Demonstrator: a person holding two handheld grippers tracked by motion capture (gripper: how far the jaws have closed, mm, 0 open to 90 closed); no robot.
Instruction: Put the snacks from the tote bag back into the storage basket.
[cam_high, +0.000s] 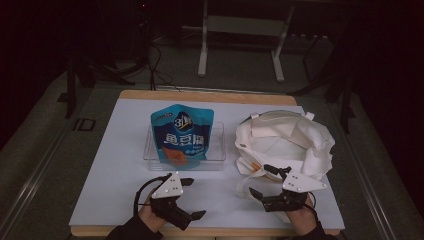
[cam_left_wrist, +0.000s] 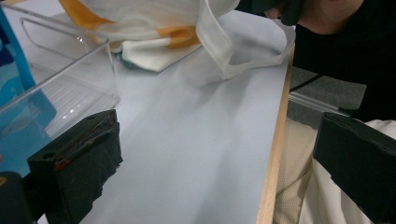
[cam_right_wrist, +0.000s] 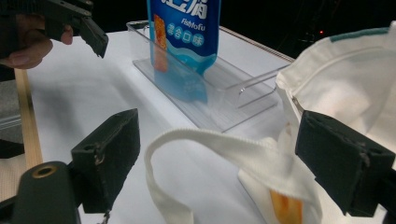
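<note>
Two grippers rest near the table's front edge with jaws spread, holding nothing: the left gripper (cam_high: 191, 199) and the right gripper (cam_high: 264, 181) beside a white cloth bag (cam_high: 287, 142). Farther back, a blue snack pouch (cam_high: 181, 134) stands in a clear tray (cam_high: 217, 150).

I note: blue snack pouch (cam_right_wrist: 184, 35) cut by top edge in right gripper view, upper print lost; in left gripper view only sliver of it at left edge. Small print on pouch too small for me to read from high view. Inside of white cloth bag (cam_high: 285, 142) hidden by own folds; contents, if any, I cannot tell. Bag cut by top edge in left gripper view. Orange patch on bag (cam_right_wrist: 285, 207): partly under strap, nature unclear.
</note>
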